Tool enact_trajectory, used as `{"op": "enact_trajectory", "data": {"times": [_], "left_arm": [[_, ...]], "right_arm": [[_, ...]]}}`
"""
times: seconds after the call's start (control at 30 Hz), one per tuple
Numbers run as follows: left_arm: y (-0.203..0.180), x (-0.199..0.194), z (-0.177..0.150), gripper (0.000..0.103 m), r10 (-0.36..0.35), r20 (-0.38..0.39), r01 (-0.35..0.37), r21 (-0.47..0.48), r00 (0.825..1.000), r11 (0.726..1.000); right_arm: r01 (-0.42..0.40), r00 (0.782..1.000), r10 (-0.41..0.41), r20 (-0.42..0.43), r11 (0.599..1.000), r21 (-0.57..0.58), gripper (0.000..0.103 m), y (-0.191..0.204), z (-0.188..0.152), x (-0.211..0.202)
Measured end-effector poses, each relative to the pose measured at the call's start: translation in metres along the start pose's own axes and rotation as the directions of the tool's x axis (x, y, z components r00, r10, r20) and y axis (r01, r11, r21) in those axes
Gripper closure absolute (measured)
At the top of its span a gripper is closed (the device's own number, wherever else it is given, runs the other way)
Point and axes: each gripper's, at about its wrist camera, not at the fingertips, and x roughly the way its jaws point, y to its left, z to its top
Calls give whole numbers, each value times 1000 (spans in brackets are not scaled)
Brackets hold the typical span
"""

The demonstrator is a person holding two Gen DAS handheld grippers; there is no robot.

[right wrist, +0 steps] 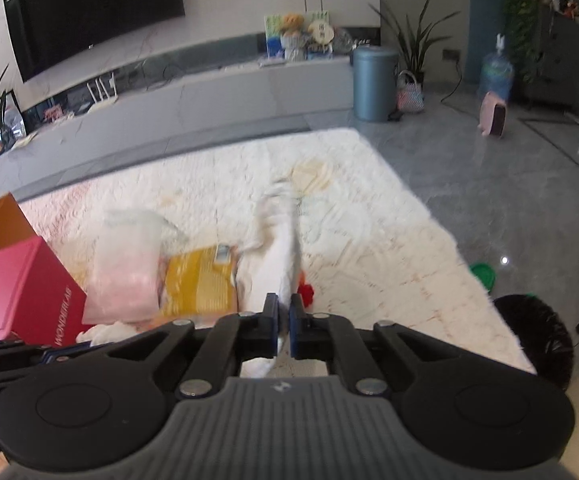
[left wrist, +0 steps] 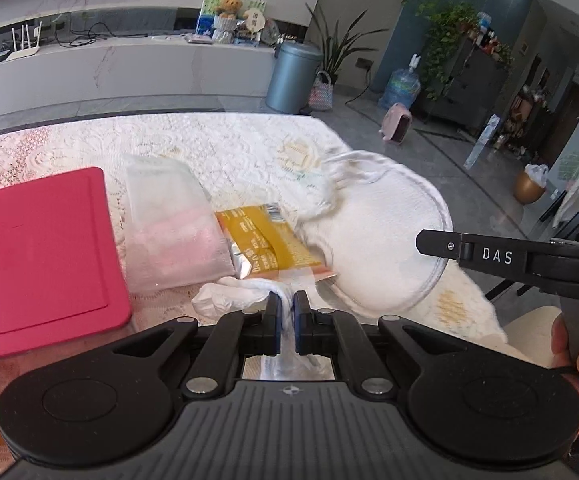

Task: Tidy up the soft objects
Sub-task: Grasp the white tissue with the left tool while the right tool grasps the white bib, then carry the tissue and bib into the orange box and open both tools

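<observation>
Both grippers pinching white cloth

My left gripper (left wrist: 288, 312) and right gripper (right wrist: 284, 320) each clamp an edge of the white cloth (left wrist: 377, 248), so I can spread it.

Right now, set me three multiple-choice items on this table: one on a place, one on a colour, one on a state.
1. Where does the yellow snack packet lie?
A. on top of the pink box
B. between the clear bag and the white cloth
C. on the floor

2. What colour is the lidded bin on the floor?
A. red
B. blue-grey
C. yellow

3. How do the jaws of the left gripper stand?
A. wide open over bare table
B. shut on the white cloth
C. shut on the pink box

Key: 1 B, the clear bag lies to the packet's left and the white cloth to its right; 2 B, its drum is blue-grey; 3 B, white fabric is pinched between them.
</observation>
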Motion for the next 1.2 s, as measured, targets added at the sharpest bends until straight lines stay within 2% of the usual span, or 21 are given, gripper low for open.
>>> {"op": "enact_trajectory", "data": {"times": [0.3, 0.6, 0.93, 1.2], "left_arm": [[-1, -59, 4, 97, -57, 116, 55, 16, 992, 998], [11, -122, 3, 97, -58, 240, 56, 19, 969, 998], [46, -186, 0, 97, 29, 362, -24, -18, 932, 1000], [76, -221, 4, 97, 127, 410, -120, -43, 903, 992]], "right_arm": [[17, 996, -18, 92, 1000, 12, 101, 11, -5, -63], [-10, 982, 11, 189, 1000, -5, 101, 38, -10, -127], [-108, 951, 135, 278, 988, -110, 101, 97, -5, -176], [-183, 926, 241, 290, 959, -214, 101, 156, 0, -186]]}}
